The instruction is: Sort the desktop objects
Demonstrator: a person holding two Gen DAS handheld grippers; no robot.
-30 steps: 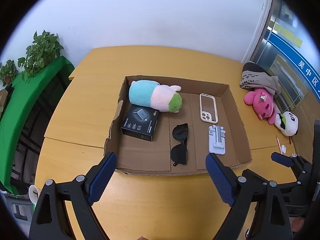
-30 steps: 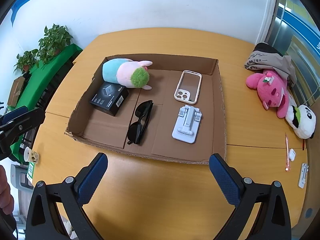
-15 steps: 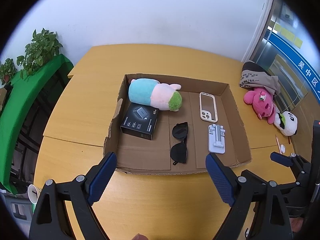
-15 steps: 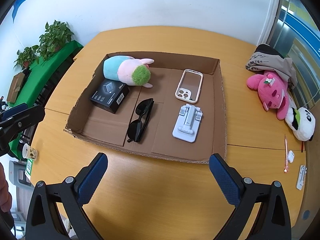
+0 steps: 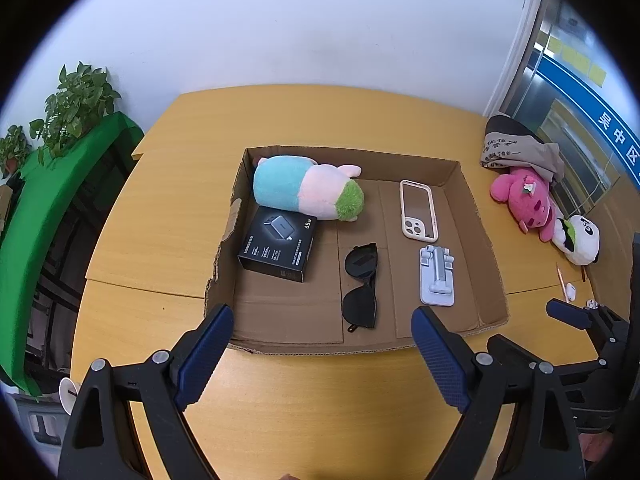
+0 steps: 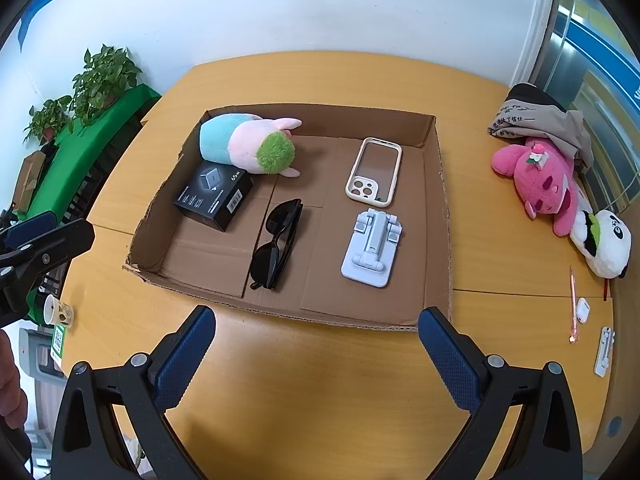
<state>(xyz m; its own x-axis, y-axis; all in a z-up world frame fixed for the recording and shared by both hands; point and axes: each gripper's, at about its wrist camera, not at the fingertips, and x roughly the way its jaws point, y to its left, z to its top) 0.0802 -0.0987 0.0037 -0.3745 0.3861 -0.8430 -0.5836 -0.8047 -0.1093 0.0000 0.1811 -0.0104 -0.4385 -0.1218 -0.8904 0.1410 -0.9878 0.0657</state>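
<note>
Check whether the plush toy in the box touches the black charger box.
Touching. In the right wrist view the plush toy rests against the black charger box's far edge with no cardboard visible between them.

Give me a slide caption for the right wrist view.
Open right gripper above a cardboard tray holding plush toy, charger box, sunglasses, phone case, phone stand.

cardboard tray point(image 6: 438, 184), sunglasses point(image 6: 278, 244), apparently a phone stand point(image 6: 372, 248)

The left hand-held gripper point(image 5: 322, 330) tilts steeply downward, its two blue-padded fingers point(image 5: 206, 350) spread wide with nothing between them. The right hand-held gripper point(image 6: 316, 334) points down at much the same slant, fingers point(image 6: 448, 354) likewise wide apart and empty. The two sit side by side, apart
</note>
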